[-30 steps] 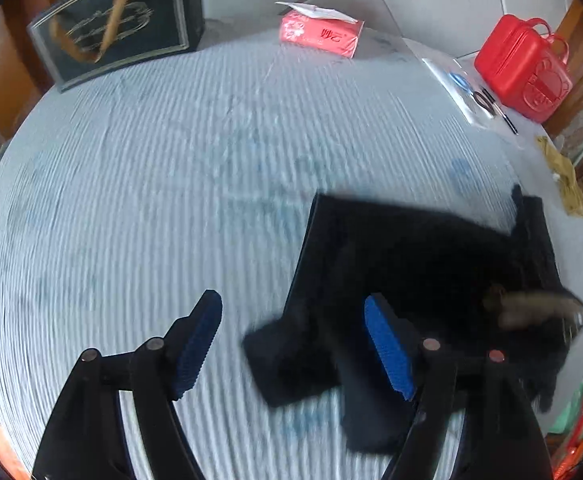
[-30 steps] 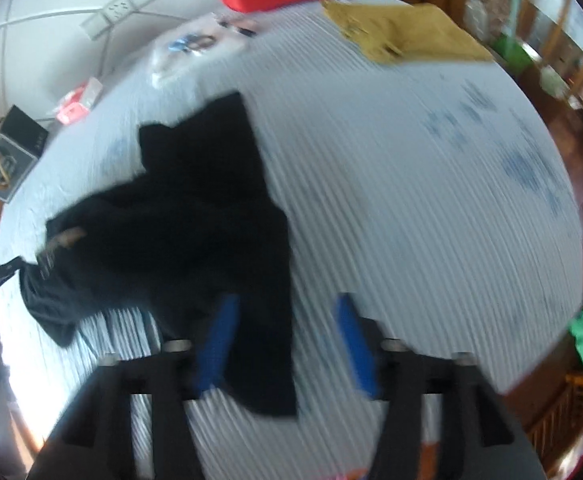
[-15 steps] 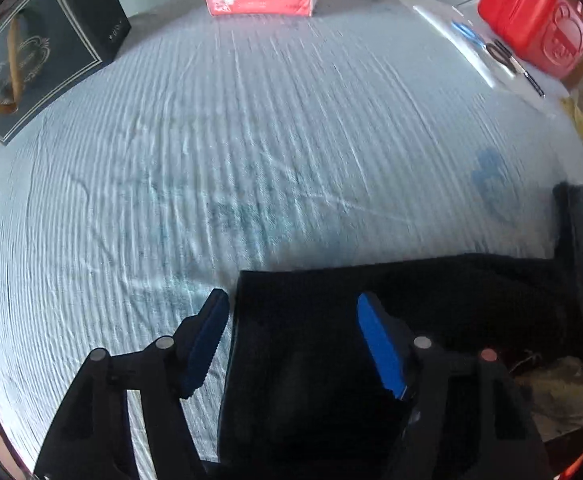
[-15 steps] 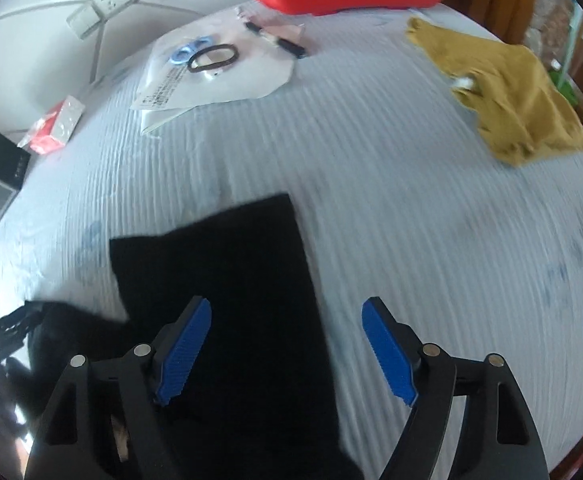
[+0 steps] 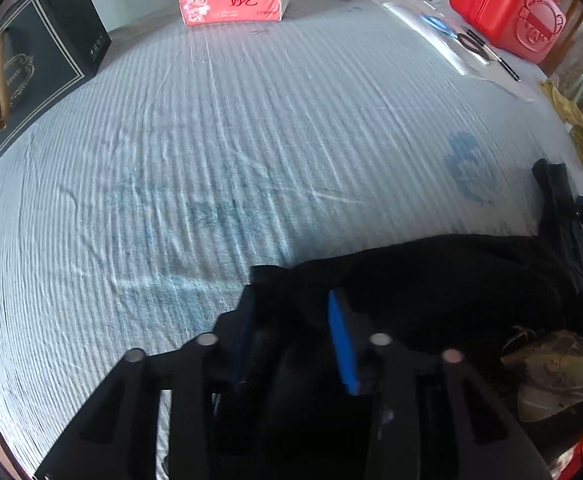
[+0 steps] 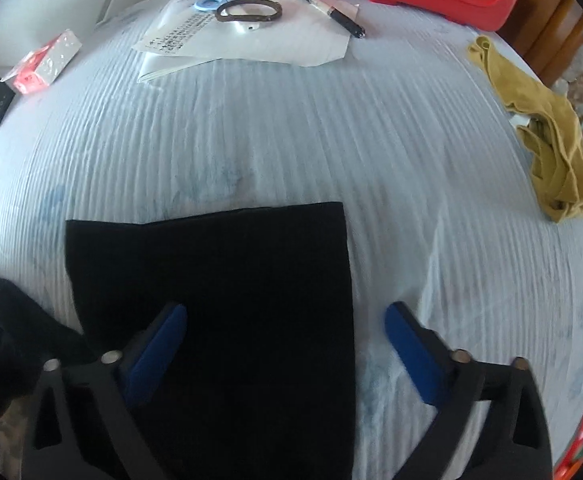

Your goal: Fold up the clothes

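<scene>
Left wrist: black garment hides left hand-held gripper grip.

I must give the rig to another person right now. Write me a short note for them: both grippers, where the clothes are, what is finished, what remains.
Left gripper: fingers closed in on a bunched corner of the black garment; it looks gripped.
Right gripper: open, hovering over the garment's flat part, holding nothing.
Clothes: the black garment lies on the striped sheet, one part spread flat with straight edges, the rest rumpled toward the left gripper. A yellow cloth lies crumpled at the sheet's right edge, untouched.
Done: one part laid flat.
Left: smooth the rumpled side, fold the garment, probably then the yellow cloth.
</scene>
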